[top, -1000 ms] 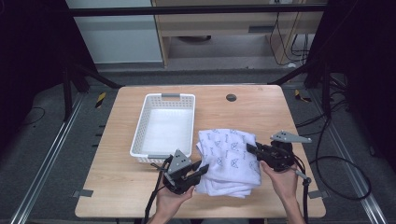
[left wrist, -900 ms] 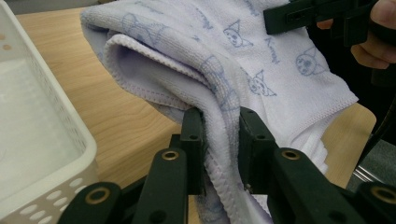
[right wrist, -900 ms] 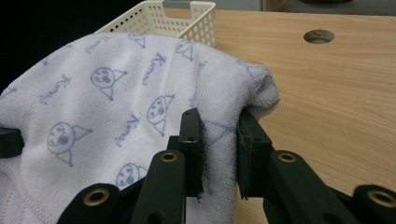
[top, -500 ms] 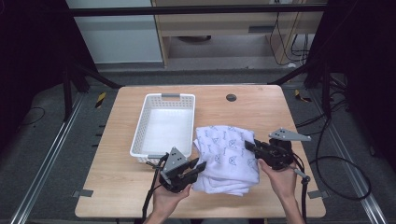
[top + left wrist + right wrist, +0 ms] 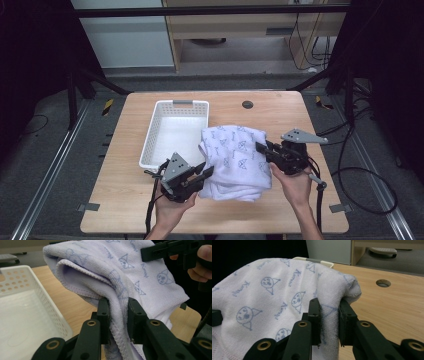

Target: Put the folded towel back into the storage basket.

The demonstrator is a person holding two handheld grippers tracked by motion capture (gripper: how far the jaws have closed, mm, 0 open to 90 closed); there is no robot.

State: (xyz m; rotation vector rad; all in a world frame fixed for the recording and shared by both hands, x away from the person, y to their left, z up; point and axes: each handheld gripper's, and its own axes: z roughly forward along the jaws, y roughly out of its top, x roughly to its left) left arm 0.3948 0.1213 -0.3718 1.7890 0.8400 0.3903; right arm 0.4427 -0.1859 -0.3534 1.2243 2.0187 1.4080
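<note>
A folded white towel [image 5: 235, 155] with blue cartoon prints is held up off the wooden table [image 5: 125, 200] between both grippers. My left gripper [image 5: 206, 172] is shut on the towel's near left edge [image 5: 117, 315], cloth pinched between its jaws. On the opposite side, my right gripper [image 5: 260, 148] is shut on the towel's right fold [image 5: 328, 317]. The towel [image 5: 267, 302] bulges upward between them. A white perforated basket [image 5: 175, 132] stands empty just left of the towel; its rim [image 5: 45, 300] lies close to my left gripper.
A round cable hole [image 5: 247, 104] sits in the table near the far edge. Bare wood stretches along the front and left of the table. Black cables [image 5: 320, 200] trail from the right gripper off the table's right side.
Both grippers have lifted the towel off the table and carried it left and away from the person, toward the basket. The towel now bunches higher between them.
</note>
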